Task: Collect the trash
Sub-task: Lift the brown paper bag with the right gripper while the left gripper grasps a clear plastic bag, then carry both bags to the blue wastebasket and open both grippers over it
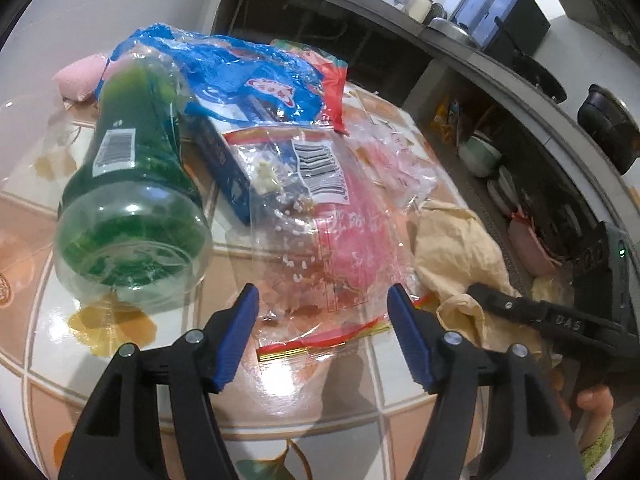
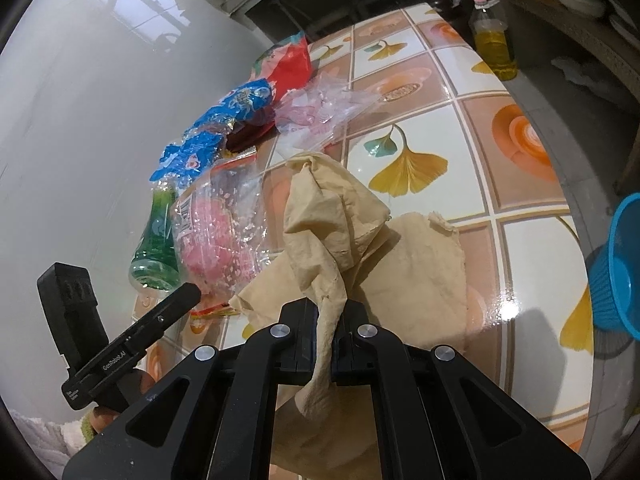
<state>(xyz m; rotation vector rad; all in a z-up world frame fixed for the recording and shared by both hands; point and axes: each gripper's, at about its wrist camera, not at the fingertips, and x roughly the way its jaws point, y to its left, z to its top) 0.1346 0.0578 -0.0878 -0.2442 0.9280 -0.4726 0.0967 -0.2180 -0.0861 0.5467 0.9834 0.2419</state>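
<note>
A pile of trash lies on the tiled table point(image 1: 100, 336). A green plastic bottle point(image 1: 132, 200) lies on its side at the left. A clear bag with pink print and a barcode point(image 1: 328, 216) lies in the middle, over a blue box point(image 1: 224, 160). Blue point(image 1: 248, 76) and red point(image 1: 334, 92) wrappers lie behind. My left gripper point(image 1: 323, 308) is open, its blue pads either side of the clear bag's near edge. My right gripper point(image 2: 332, 312) is shut on a beige cloth point(image 2: 340, 216) and holds it bunched above the table. The cloth also shows in the left wrist view point(image 1: 456, 248).
A pink sponge point(image 1: 78, 78) lies at the table's far left by the wall. A bottle of yellow oil point(image 2: 494, 40) stands at the far edge. A blue basket point(image 2: 620, 264) sits past the table's right edge. Shelves with bowls point(image 1: 480, 156) run along the right.
</note>
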